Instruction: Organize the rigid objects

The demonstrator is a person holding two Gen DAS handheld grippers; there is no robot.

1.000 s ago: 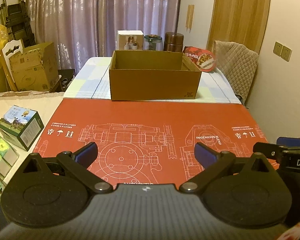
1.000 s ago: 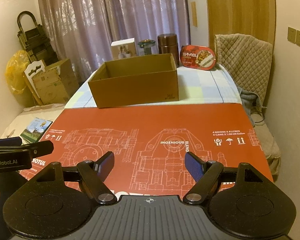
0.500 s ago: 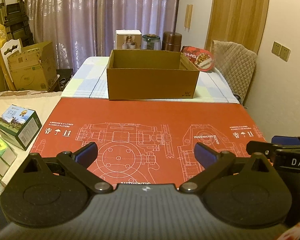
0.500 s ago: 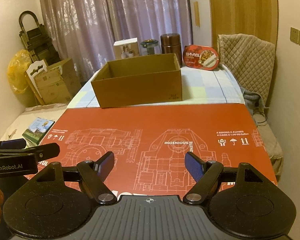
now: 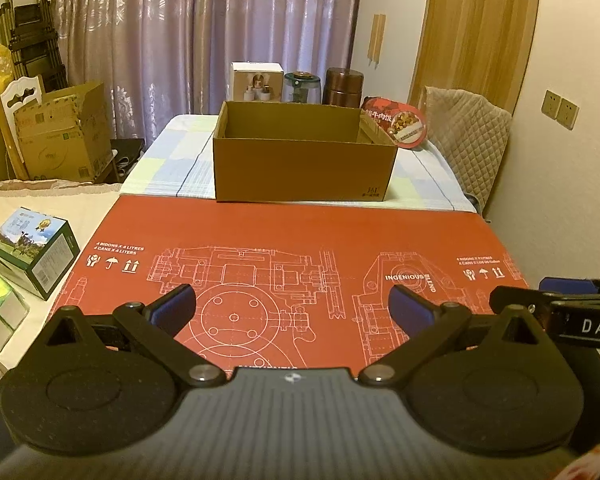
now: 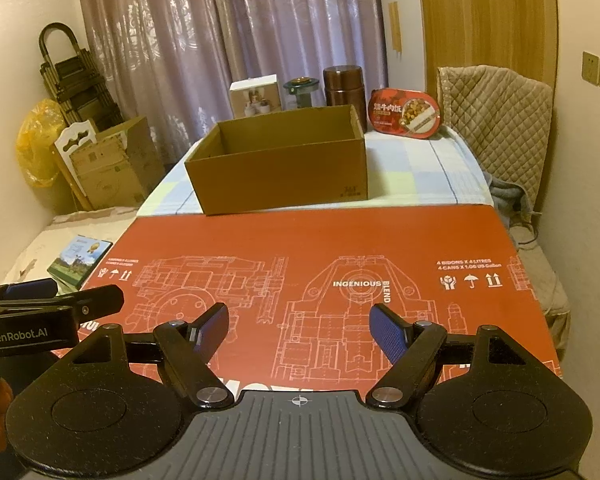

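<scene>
While four rigid items line up against the curtain — one white carton, one glass jar, one brown canister and one oval red meal tray — a single open cardboard box stands just in front of them on the checked sheet, its near wall close to the far edge of the red printed board. Nothing rests on that board, so its whole width lies bare between the box and both grippers. Both the left gripper and the right gripper hover over its near edge with jaws spread wide and holding nothing, and one green-and-blue carton sits off the board's left edge.
</scene>
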